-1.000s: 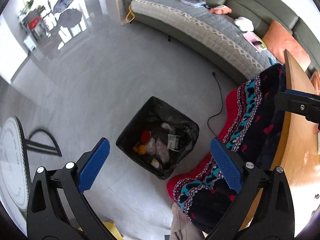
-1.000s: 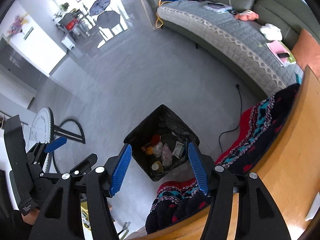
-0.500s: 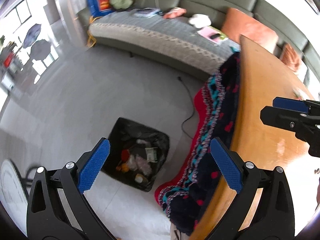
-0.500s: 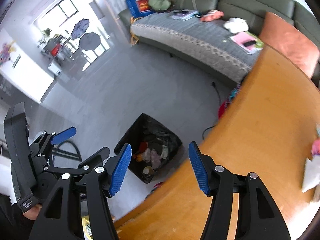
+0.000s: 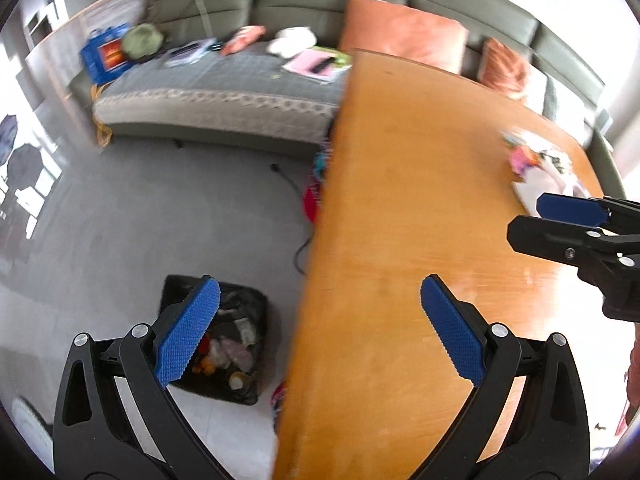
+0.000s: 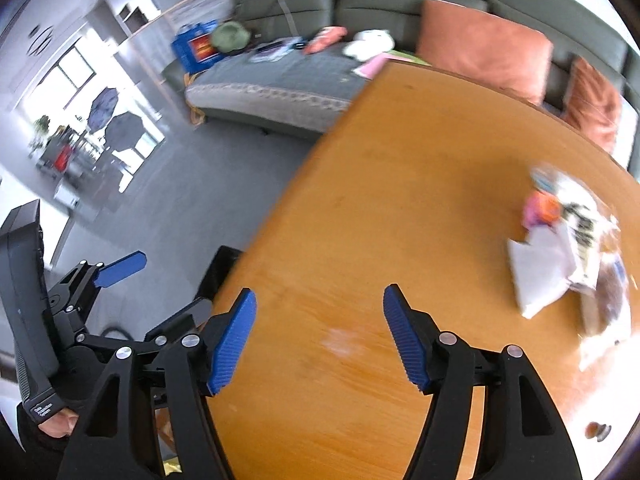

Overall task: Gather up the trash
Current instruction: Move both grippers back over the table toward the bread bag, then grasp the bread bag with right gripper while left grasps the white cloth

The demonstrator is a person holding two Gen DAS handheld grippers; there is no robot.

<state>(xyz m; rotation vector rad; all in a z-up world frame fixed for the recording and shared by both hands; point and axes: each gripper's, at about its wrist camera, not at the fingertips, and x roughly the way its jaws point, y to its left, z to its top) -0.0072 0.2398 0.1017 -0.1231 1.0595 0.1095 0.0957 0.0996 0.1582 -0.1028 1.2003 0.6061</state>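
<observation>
I am steering the right tool (image 6: 316,336), empty with jaws just widening, and the gaping, empty left tool (image 5: 320,332) toward the paper litter (image 6: 560,256) at the frame's right, risking scattering loose wrappers off the wooden surface (image 6: 380,208).

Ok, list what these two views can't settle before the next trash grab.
- Pile of wrappers and paper on the wooden table: motion blur in both views, individual pieces unreadable.
- Black-lined trash bin: partly behind the left gripper finger; in the right wrist view the table edge hides most of it.
- Right gripper: open, nothing between its pads.
</observation>
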